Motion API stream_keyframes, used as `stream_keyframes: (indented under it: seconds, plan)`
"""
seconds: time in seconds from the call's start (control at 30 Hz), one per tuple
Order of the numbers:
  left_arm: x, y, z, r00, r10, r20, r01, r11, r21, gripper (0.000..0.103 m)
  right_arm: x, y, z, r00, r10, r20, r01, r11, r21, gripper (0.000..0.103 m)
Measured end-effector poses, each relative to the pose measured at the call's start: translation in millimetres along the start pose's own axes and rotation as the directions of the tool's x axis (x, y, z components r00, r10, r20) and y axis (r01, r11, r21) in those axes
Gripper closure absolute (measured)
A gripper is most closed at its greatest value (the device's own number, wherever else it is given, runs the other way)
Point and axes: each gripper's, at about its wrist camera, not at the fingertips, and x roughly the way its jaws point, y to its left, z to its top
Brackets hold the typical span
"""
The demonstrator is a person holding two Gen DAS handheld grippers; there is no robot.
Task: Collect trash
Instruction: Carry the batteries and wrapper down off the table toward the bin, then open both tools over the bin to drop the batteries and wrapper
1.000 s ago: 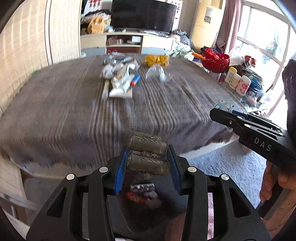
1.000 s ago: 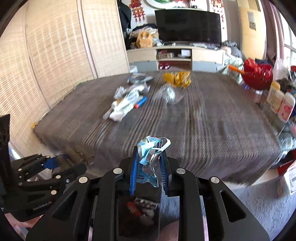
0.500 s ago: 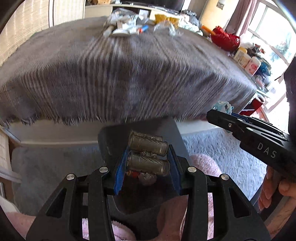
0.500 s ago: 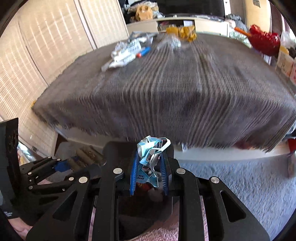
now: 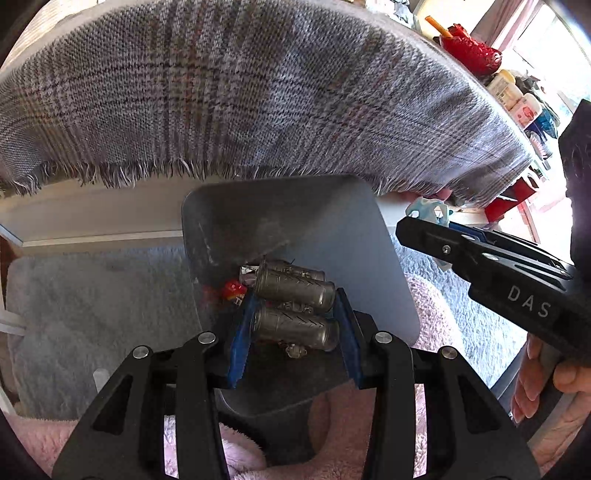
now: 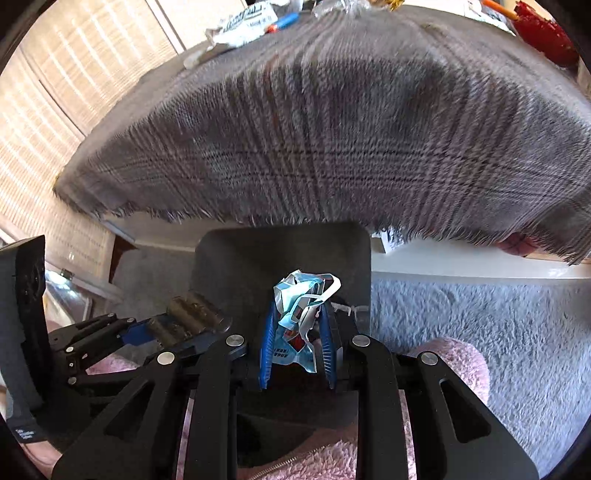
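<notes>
My left gripper (image 5: 293,314) is shut on two joined dull metal cylinders (image 5: 295,302) and holds them over the open dark grey bin (image 5: 295,221). Red and silver trash (image 5: 236,288) lies at the bin's bottom. My right gripper (image 6: 297,325) is shut on a crumpled blue and white wrapper (image 6: 299,306) above the same bin (image 6: 280,251). The right gripper shows in the left wrist view (image 5: 424,225), the left one in the right wrist view (image 6: 177,321). More wrappers (image 6: 243,26) lie far back on the table.
The table with a grey plaid fringed cloth (image 5: 258,92) stands just beyond the bin. A fluffy grey rug (image 6: 480,314) covers the floor. A red bowl (image 5: 469,51) and bottles (image 5: 517,99) stand at the right. Blinds (image 6: 55,92) are at the left.
Both grippers have dropped from table height and tilted down over the bin, each still holding its item. The table top has risen out of view and the bin's inside now shows.
</notes>
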Motion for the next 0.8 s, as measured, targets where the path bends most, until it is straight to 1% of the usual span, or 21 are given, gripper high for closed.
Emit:
stream_keyframes:
  seconds: [0.1,0.17,0.2,0.23,0.27,0.3,0.33,0.37,0.4,0.43,0.47,0.53,0.63,0.7,0.8]
  plan:
    - [3.3,-0.2,-0.4,1.0,-0.002,-0.013,0.002,1.0,0.004,0.063,5.3,-1.7,3.3,1.0,-0.004,-0.015,0.005,1.0,0.014,0.077]
    - [7.0,0.0,-0.8,1.0,-0.007,-0.028,0.007,1.0,-0.004,0.063,8.8,-3.3,4.8,1.0,-0.009,-0.028,0.009,1.0,0.023,0.073]
    - [9.4,0.7,-1.7,0.999,-0.013,-0.039,0.013,1.0,-0.011,0.063,9.8,-3.6,5.8,0.999,-0.009,-0.032,0.01,1.0,0.026,0.065]
    - [12.2,1.8,-2.6,0.999,-0.017,-0.044,0.016,1.0,-0.015,0.063,10.6,-4.3,6.0,0.999,-0.006,-0.034,0.007,0.999,0.032,0.052]
    - [13.7,2.3,-2.3,0.999,-0.021,-0.046,0.02,1.0,-0.02,0.059,10.9,-4.9,6.3,0.999,-0.001,-0.034,0.002,0.999,0.037,0.048]
    - [13.3,2.7,-2.0,0.999,-0.022,-0.043,0.021,1.0,-0.021,0.053,11.4,-5.0,6.6,0.999,-0.002,-0.034,0.003,0.999,0.037,0.046]
    - [12.5,2.6,-1.7,0.999,-0.018,-0.036,0.017,1.0,-0.02,0.05,11.3,-5.1,6.8,0.999,-0.006,-0.035,0.008,0.999,0.037,0.045]
    - [11.7,2.3,-1.4,1.0,-0.01,-0.028,0.009,1.0,-0.016,0.042,10.8,-5.9,7.1,0.999,-0.012,-0.033,0.013,0.999,0.039,0.044]
    - [10.5,1.7,-1.0,1.0,-0.002,-0.021,0.002,1.0,-0.013,0.032,10.1,-7.3,7.5,0.999,-0.015,-0.03,0.016,0.999,0.043,0.037]
    - [9.7,0.8,-0.6,1.0,0.003,-0.017,-0.004,1.0,-0.011,0.026,8.7,-8.9,7.8,0.999,-0.02,-0.025,0.021,0.999,0.049,0.03]
    - [8.9,0.2,-0.1,1.0,0.008,-0.015,-0.008,1.0,-0.009,0.024,7.2,-10.5,8.2,0.999,-0.028,-0.021,0.029,0.998,0.054,0.028]
    - [7.6,0.1,0.2,1.0,0.02,-0.016,-0.021,1.0,-0.008,0.015,4.2,-12.7,8.7,0.999,-0.04,-0.013,0.041,0.997,0.06,0.018]
    - [4.4,1.1,1.0,0.999,0.039,-0.024,-0.04,0.999,-0.015,0.009,-2.0,-17.1,10.8,0.997,-0.072,0.006,0.071,0.995,0.07,0.006]
    - [1.2,3.2,1.9,0.999,0.043,-0.025,-0.044,0.999,-0.021,0.008,-7.2,-19.7,12.6,0.996,-0.082,0.018,0.081,0.994,0.07,0.004]
    - [-9.5,6.7,5.9,0.999,0.039,-0.019,-0.04,0.999,-0.031,0.008,-14.6,-21.7,16.3,0.996,-0.084,0.035,0.082,0.994,0.067,0.004]
